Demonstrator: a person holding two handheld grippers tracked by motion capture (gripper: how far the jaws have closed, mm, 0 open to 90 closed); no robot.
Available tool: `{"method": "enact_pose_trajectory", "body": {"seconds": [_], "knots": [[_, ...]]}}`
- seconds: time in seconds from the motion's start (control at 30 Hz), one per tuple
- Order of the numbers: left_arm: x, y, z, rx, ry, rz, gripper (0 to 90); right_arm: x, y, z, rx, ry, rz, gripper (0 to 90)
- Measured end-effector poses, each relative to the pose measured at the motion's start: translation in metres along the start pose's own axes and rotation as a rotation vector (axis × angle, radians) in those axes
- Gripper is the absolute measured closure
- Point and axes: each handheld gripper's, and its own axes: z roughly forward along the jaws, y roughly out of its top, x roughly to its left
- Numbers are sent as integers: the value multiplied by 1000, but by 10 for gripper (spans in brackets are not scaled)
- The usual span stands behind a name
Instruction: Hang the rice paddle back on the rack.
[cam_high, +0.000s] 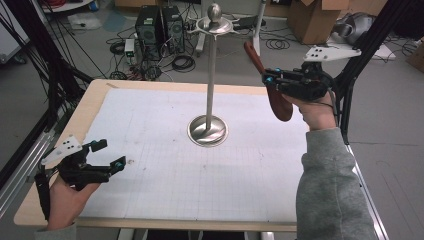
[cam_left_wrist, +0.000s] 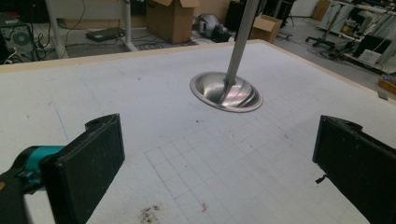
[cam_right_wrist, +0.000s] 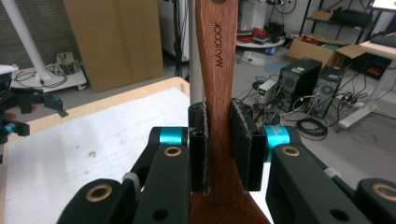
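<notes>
Two grippers were at work over the worktop (cam_high: 150, 200), which was covered by a pale gridded mat. The right gripper (cam_high: 272, 80) was held up in the air near the worktop's far right corner, its jaws pinching a wooden spatula (cam_high: 272, 90) by the narrow neck where handle widens into blade. In the high view the spatula's long axis ran on a slant: the handle end pointed up and toward the far left, in the direction of the top of the metal stand (cam_high: 209, 127), while the broad rounded blade hung down toward the person's side, just beside the right hand (cam_high: 317, 112). In the right gripper view the spatula (cam_right_wrist: 219, 93) rose straight along the jaws, handle away from the camera, with the printed word MAXCOOK running lengthwise up the handle and the pads pressed against both narrow edges of the wood. The stand stood upright near the middle of the worktop, its round base resting on the mat and its thin pole topped by a small dish and a knob; the spatula was clear of it. The left gripper (cam_high: 105, 155) rested low at the near left of the worktop, well apart from the stand, its jaws spread wide and holding nothing, with the stand's base (cam_left_wrist: 226, 91) seen beyond them in the left gripper view.
</notes>
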Motion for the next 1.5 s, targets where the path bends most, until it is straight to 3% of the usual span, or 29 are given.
{"method": "enact_pose_trajectory", "body": {"seconds": [0.57, 1.5], "knots": [[4, -3, -5, 3, 18, -11, 26, -1, 17, 0, -76, 8, 13, 776], [7, -3, -19, -17, 41, -19, 26, -1, 19, 19, -70, 31, 37, 776]]}}
